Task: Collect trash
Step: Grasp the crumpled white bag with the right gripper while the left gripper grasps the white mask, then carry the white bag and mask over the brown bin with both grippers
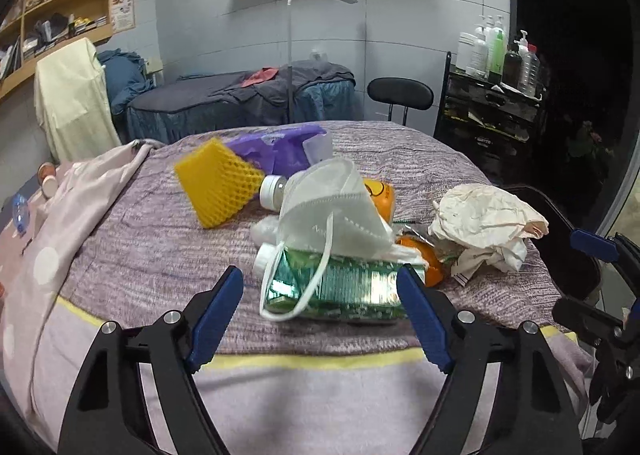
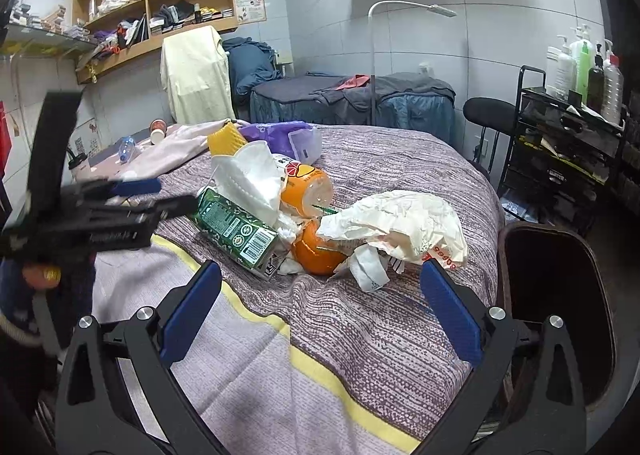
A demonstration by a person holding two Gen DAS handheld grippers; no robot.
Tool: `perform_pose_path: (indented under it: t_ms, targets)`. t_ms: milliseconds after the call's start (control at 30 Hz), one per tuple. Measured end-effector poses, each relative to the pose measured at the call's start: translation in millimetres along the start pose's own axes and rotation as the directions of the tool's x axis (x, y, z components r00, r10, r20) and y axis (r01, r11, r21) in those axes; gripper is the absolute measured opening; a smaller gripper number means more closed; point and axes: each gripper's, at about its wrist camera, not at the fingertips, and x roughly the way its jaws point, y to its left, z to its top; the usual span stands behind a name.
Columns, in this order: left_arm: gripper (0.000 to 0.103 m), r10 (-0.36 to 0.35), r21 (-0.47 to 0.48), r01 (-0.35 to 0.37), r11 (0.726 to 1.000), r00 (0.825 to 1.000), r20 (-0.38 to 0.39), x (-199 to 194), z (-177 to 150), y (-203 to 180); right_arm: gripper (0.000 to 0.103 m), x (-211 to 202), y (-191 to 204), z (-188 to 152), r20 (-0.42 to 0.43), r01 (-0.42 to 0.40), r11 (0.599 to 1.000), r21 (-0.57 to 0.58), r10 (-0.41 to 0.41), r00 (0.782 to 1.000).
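Both grippers, left (image 1: pixel 320 291) and right (image 2: pixel 320 287), have released fingers; centre the left around the green carton (image 1: pixel 336 287) before clenching.

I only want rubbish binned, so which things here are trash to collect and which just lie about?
Trash to collect:
green carton
face mask
crumpled paper
orange bottle
yellow foam net
bin to receive it

Just lying about:
lamp
stool
lotion bottles

The white mask (image 1: pixel 340 211) hides much of the orange bottle (image 1: pixel 382 195); the green carton's (image 1: pixel 340 287) print is blurred.
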Motion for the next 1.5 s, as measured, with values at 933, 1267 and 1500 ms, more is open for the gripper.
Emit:
perform_pose_path:
  t_ms: [933,1267,1500]
  targets:
    - [0.013,-0.129,0.292,0.167,0.942,0.981,-0.143,65.1,42.3,-1.1,0.047,94.9,-100.6,31.2,-0.21,-0.009,0.945,0.328,0.082,0.974]
    - [0.003,-0.152,0.206,0.158,0.966,0.987,-0.049,44.6,50.9,8.4,0.028,76.7,-93.1,38.6,-0.119,-0.051,0.945,0.322,0.094,0.988]
    - [0.002,-0.17,0.147,0.16,0.976,0.984,0.061,14.4,65.5,6.8,0.026,49.3,-82.5,52.4,-0.027,-0.065,0.956,0.285,0.076,0.997]
